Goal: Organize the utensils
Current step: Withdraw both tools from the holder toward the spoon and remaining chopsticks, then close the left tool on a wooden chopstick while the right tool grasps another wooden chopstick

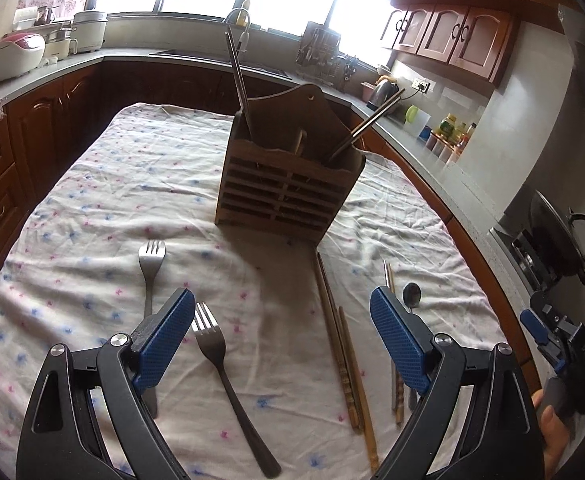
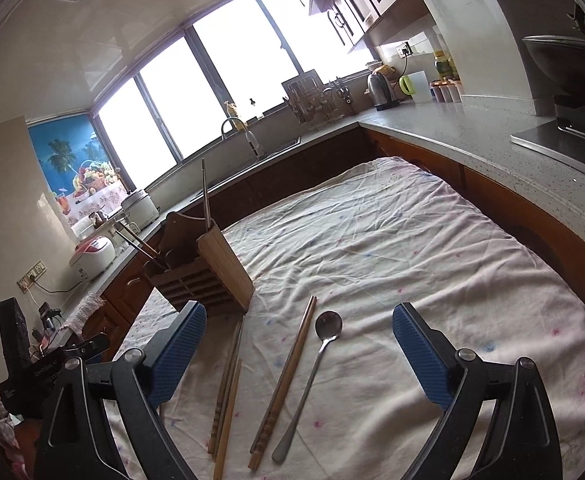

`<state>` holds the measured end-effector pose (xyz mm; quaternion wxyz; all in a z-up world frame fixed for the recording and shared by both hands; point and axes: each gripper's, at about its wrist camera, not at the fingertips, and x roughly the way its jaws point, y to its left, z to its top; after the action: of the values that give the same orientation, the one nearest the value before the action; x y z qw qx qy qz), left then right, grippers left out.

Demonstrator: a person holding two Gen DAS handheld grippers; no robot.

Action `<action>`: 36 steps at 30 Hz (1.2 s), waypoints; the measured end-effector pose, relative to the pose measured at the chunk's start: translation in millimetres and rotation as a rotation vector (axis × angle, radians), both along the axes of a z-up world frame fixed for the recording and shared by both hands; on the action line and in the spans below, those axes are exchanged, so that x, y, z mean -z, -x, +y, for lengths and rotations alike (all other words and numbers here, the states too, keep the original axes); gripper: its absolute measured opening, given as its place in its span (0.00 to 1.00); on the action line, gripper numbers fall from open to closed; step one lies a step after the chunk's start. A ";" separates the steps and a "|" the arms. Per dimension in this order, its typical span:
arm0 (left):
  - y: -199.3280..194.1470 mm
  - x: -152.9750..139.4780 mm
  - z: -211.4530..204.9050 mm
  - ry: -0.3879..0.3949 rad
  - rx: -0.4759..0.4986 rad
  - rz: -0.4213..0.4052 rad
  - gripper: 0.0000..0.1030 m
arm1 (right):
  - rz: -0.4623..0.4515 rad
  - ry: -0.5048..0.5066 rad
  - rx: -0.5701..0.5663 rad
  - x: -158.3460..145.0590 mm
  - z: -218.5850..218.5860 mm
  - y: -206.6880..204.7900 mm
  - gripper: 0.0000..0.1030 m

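Observation:
A wooden utensil holder [image 1: 288, 196] stands on the cloth-covered table [image 1: 92, 200] with metal chopsticks [image 1: 238, 80] leaning in it; it also shows in the right wrist view [image 2: 208, 276]. My left gripper [image 1: 282, 320] is open and empty above a fork [image 1: 220, 364]. A second fork [image 1: 151, 272] lies to its left, partly under the left finger. Wooden chopsticks [image 1: 348, 364] lie to the right. My right gripper [image 2: 298, 344] is open and empty over wooden chopsticks [image 2: 284, 384] and a spoon [image 2: 312, 376]. More chopsticks [image 2: 226, 396] lie to the left.
Kitchen counters [image 2: 472, 128] run around the table on three sides, with a sink and faucet [image 2: 232, 124], rice cookers [image 1: 12, 54], a kettle [image 2: 378, 90] and a stove with a wok [image 2: 572, 68]. The right gripper shows at the left wrist view's right edge [image 1: 560, 336].

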<state>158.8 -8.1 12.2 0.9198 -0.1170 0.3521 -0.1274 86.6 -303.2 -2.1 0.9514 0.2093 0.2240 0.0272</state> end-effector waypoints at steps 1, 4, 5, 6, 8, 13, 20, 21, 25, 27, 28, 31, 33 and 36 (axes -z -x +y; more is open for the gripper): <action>1.1 3.4 -2.3 -0.004 0.003 0.007 0.89 | 0.005 -0.001 0.001 2.7 -0.9 1.5 0.93; 2.7 11.4 -6.2 -0.003 0.009 0.027 0.89 | 0.021 0.001 0.001 11.1 -1.7 4.5 0.93; 2.7 13.4 -7.4 -0.004 0.010 0.032 0.89 | 0.028 0.002 0.000 14.0 -1.4 4.8 0.93; 2.4 14.3 -8.6 -0.007 0.012 0.036 0.89 | 0.034 0.003 -0.002 16.9 -1.7 4.7 0.93; 1.3 17.0 -11.1 -0.014 0.016 0.043 0.89 | 0.046 0.005 -0.004 21.2 -1.1 4.0 0.93; -4.1 22.1 -15.6 -0.028 0.018 0.058 0.89 | 0.074 0.016 -0.015 30.0 2.4 -1.9 0.93; -14.7 28.9 -21.8 -0.040 0.027 0.074 0.89 | 0.097 0.029 -0.040 36.2 10.0 -12.2 0.92; -16.6 29.8 -22.9 -0.043 0.029 0.077 0.89 | 0.101 0.028 -0.040 36.9 10.4 -13.7 0.92; -24.2 31.5 -26.9 -0.048 0.041 0.085 0.88 | 0.109 0.034 -0.043 37.7 12.8 -19.5 0.92; -28.7 32.0 -29.6 -0.052 0.046 0.089 0.88 | 0.111 0.038 -0.046 37.1 13.8 -23.1 0.91; -30.9 32.2 -31.1 -0.057 0.049 0.091 0.88 | 0.113 0.039 -0.049 37.2 14.7 -25.0 0.88; -37.0 33.1 -35.7 -0.071 0.056 0.094 0.87 | 0.138 0.046 -0.058 39.0 17.5 -33.4 0.71; -42.1 34.9 -38.8 -0.075 0.070 0.105 0.79 | 0.154 0.035 -0.068 41.7 18.6 -40.2 0.59; -49.9 38.0 -44.9 -0.087 0.092 0.121 0.72 | 0.183 0.028 -0.085 46.2 22.2 -51.9 0.51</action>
<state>208.7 -53.0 -25.8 0.8941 -0.0682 0.4175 -0.1470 138.4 -280.9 -48.3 0.9279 0.1879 0.3188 0.0451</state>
